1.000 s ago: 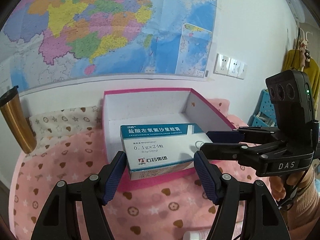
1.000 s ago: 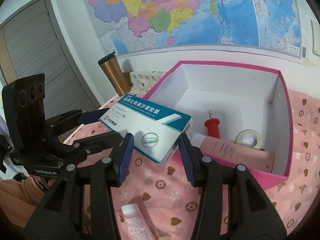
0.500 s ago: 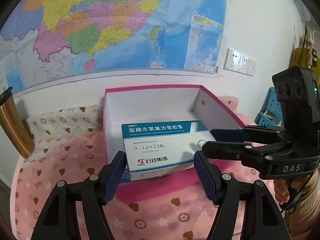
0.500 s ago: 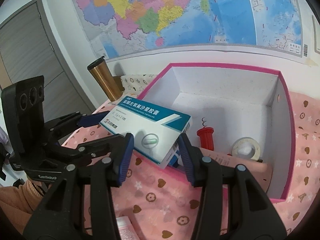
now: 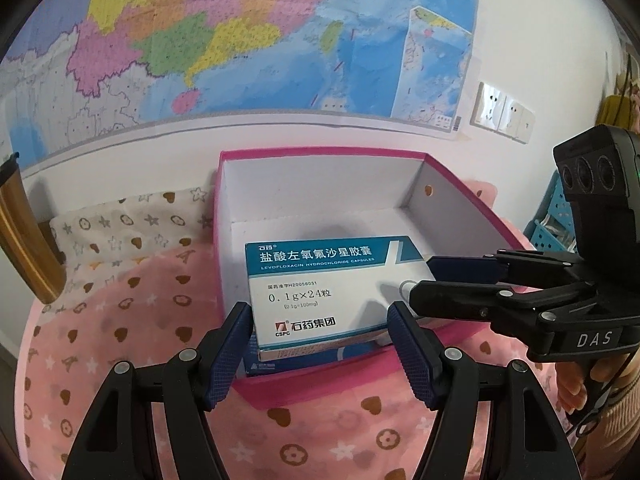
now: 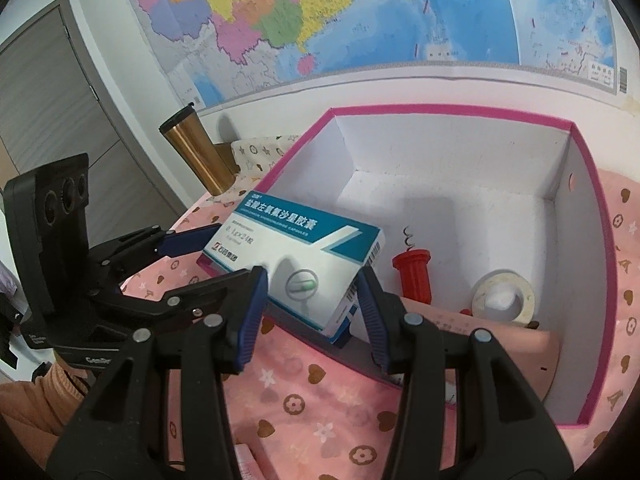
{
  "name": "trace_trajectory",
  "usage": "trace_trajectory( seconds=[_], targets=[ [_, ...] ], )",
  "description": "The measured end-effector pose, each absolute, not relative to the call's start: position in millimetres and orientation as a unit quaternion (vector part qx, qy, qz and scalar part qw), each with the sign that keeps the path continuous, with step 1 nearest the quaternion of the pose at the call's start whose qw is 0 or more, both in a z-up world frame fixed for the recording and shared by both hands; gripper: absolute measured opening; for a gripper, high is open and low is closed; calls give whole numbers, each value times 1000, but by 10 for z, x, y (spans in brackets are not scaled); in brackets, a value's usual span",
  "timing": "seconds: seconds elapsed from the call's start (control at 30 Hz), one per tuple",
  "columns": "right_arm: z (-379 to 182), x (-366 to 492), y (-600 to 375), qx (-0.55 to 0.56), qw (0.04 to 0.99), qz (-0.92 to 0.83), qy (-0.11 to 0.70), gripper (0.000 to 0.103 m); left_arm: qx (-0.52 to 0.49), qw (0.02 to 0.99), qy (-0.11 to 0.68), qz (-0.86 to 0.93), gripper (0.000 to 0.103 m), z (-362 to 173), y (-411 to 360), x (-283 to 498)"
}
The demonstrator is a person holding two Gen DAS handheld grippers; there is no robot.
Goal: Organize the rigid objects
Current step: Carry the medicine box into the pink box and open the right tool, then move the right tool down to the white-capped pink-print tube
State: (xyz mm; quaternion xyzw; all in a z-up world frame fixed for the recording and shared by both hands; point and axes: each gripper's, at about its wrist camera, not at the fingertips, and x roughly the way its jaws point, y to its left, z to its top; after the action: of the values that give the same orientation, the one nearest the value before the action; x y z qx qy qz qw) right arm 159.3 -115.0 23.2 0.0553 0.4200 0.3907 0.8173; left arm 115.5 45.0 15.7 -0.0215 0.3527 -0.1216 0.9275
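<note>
- A white and teal medicine box (image 5: 320, 292) is held tilted over the near left corner of an open pink storage box (image 5: 320, 156), which sits on a pink patterned cloth (image 5: 120, 320).
- The left tool (image 5: 320, 344) clamps one end of the medicine box; its blue pads (image 5: 228, 352) press the box's sides.
- The right tool (image 6: 312, 312) clamps the other end.
- Inside the storage box: a red corkscrew (image 6: 412, 276), a tape roll (image 6: 502, 296) and a long pink carton (image 6: 480, 332) along the near wall.
- A gold travel mug (image 6: 196, 148) stands at the cloth's far left edge, below a wall map (image 5: 240, 32).
</note>
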Motion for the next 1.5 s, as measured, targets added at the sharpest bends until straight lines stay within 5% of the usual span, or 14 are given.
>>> trace_trajectory(
  seconds=[0.6,1.5],
  targets=[
    [-25,1751,-1068,65,800,386,454,49,3,936,342,-85,70,173,441,1144],
    [529,875,-1585,83,816,431,376,49,14,950,294,-108,71,303,233,237]
  ],
)
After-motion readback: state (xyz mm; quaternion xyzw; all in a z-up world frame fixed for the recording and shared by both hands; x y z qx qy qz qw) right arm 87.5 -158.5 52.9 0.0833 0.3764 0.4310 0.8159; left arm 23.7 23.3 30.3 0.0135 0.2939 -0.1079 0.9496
